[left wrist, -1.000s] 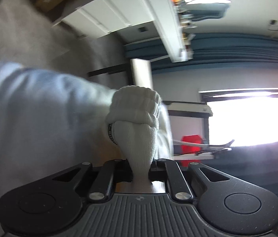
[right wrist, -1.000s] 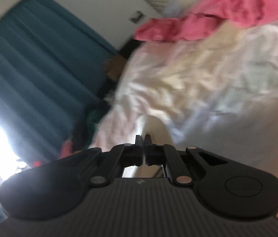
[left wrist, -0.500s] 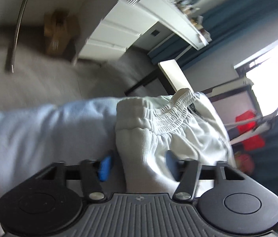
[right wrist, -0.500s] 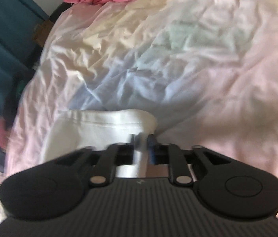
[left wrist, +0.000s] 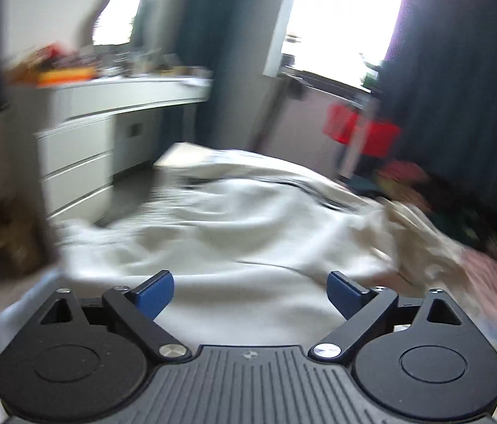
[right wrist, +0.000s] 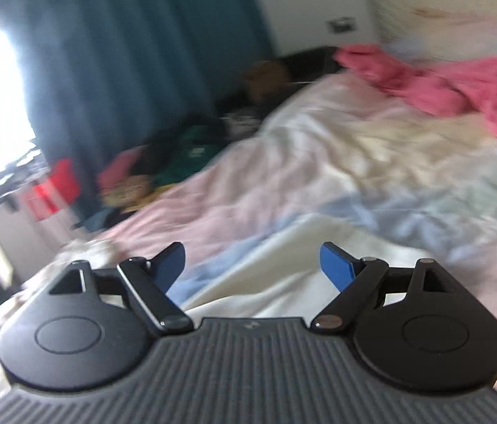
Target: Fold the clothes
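white garment (left wrist: 248,233) lying loose on bed (right wrist: 407,183) | left gripper (left wrist: 250,291) just opened wide, gripping nothing | right gripper (right wrist: 252,265) just opened wide, gripping nothing

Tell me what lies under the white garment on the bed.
The white garment lies on the bed's pastel pink and blue sheet, which shows around its edges in the right wrist view. Whatever sits directly beneath the garment is covered and cannot be seen.

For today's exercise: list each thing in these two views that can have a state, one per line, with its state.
Left claw: open, nothing between its fingers, just been opening.
Right claw: open, empty, just been opening.
White garment: released, lying on the bed.
Pink garment: crumpled, unfolded.
Bedsheet: wrinkled.
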Demonstrator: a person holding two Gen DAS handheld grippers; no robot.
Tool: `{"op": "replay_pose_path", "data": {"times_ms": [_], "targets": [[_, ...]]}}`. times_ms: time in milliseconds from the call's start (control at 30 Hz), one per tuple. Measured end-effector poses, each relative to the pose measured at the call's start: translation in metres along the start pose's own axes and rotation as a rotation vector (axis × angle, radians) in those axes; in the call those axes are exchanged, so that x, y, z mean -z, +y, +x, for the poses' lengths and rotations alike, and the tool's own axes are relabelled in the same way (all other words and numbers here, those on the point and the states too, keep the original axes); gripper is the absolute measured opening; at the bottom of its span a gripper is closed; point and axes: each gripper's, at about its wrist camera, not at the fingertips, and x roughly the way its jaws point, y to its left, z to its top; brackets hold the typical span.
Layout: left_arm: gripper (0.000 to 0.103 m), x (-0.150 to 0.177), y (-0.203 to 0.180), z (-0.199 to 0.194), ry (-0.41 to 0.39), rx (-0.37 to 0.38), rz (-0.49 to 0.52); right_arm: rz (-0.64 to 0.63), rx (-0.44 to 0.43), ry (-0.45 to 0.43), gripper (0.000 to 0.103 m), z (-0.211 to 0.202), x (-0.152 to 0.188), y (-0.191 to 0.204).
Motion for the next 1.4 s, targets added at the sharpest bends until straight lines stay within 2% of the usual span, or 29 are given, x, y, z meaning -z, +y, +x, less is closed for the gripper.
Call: {"op": "replay_pose_path", "data": {"times_ms": [100, 200, 300, 467, 567, 667, 767, 867, 900, 933, 967, 1033, 1067, 1167, 1267, 1333, 1400], "targets": [[0.095, 0.003, -0.058, 0.031, 0.027, 0.062, 0.124, -0.022, -0.086, 0.013, 0.085, -0.009, 0.011, 0.02], [0.095, 0.008, -0.124, 0.065, 0.01, 0.109, 0.246, -0.022, -0.13, 0.019, 0.085, -0.012, 0.024, 0.037], [0.095, 0.018, -0.194, 0.106, -0.022, 0.16, 0.356, -0.019, -0.125, 0.019, 0.085, -0.005, 0.034, 0.048], [0.096, 0.032, -0.298, 0.183, -0.124, 0.163, 0.517, -0.031, -0.092, -0.015, 0.085, 0.019, 0.042, 0.045], [0.096, 0.041, -0.349, 0.231, -0.135, 0.196, 0.608, 0.019, -0.046, -0.001, 0.085, 0.044, 0.046, 0.034], [0.097, 0.052, -0.394, 0.275, -0.161, 0.189, 0.701, 0.099, -0.017, 0.028, 0.085, 0.072, 0.053, 0.024], [0.096, 0.058, -0.426, 0.32, -0.138, 0.189, 0.721, 0.143, 0.01, 0.059, 0.085, 0.097, 0.061, 0.017], [0.081, 0.062, -0.45, 0.351, -0.144, 0.167, 0.759, 0.156, 0.039, 0.084, 0.085, 0.115, 0.067, 0.012], [0.062, 0.062, -0.457, 0.356, -0.145, 0.172, 0.772, 0.164, 0.044, 0.089, 0.085, 0.12, 0.068, 0.011], [0.031, 0.062, -0.463, 0.357, -0.141, 0.193, 0.785, 0.172, 0.05, 0.095, 0.085, 0.125, 0.069, 0.009], [0.018, 0.062, -0.468, 0.359, -0.138, 0.215, 0.797, 0.179, 0.054, 0.097, 0.085, 0.128, 0.069, 0.008], [0.007, 0.063, -0.48, 0.353, -0.18, 0.232, 0.828, 0.19, 0.058, 0.091, 0.085, 0.129, 0.069, 0.006], [0.003, 0.061, -0.485, 0.346, -0.206, 0.255, 0.826, 0.195, 0.059, 0.087, 0.085, 0.128, 0.069, 0.005], [0.003, 0.052, -0.502, 0.318, -0.25, 0.339, 0.775, 0.226, 0.054, 0.07, 0.085, 0.121, 0.067, 0.001], [0.003, 0.043, -0.521, 0.275, -0.281, 0.463, 0.707, 0.297, 0.061, 0.047, 0.085, 0.112, 0.064, -0.011], [0.004, 0.037, -0.534, 0.25, -0.267, 0.554, 0.637, 0.343, 0.091, 0.015, 0.085, 0.106, 0.06, -0.021], [0.007, 0.035, -0.545, 0.237, -0.225, 0.601, 0.605, 0.38, 0.132, -0.019, 0.086, 0.101, 0.055, -0.032]]}}
